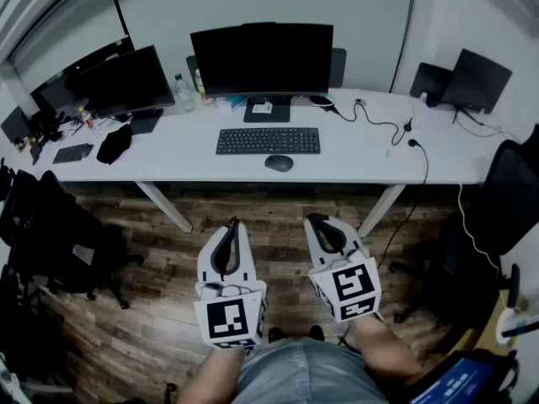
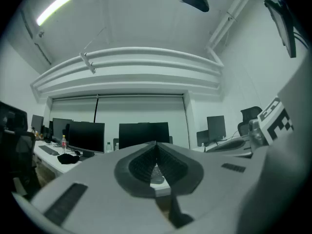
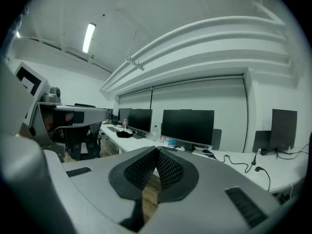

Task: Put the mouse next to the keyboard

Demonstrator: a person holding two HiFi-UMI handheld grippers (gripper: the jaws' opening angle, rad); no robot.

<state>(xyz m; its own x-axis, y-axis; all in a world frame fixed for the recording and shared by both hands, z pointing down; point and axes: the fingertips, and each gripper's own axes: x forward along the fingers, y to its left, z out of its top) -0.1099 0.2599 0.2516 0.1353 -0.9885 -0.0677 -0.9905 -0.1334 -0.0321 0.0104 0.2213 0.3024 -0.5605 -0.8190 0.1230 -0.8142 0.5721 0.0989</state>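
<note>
For the mouse (image 1: 279, 163): probably light, hard-shelled, smooth and a little slippery over its dome; best pinched low across the two flanks. Lies on the white desk (image 1: 189, 154), just in front of the right half of the keyboard (image 1: 268, 140), below the middle monitor (image 1: 261, 57). Well short of the desk, over the wooden floor (image 1: 160, 310): left gripper (image 1: 231, 223) and right gripper (image 1: 317, 220), both fully closed, pads together, holding nothing.

Ahead of me: white tabletop (image 1: 185, 154) over wood-plank floor (image 1: 160, 310). All screens dark: centre monitor (image 1: 261, 57), left monitor (image 1: 126, 81), right monitor (image 1: 476, 78). Bottle (image 1: 184, 91) stands between left and centre. Black cloth (image 1: 114, 144) near left end. Black cable (image 1: 383, 126) snakes across right half. Black chair (image 1: 50, 234) at my left.
</note>
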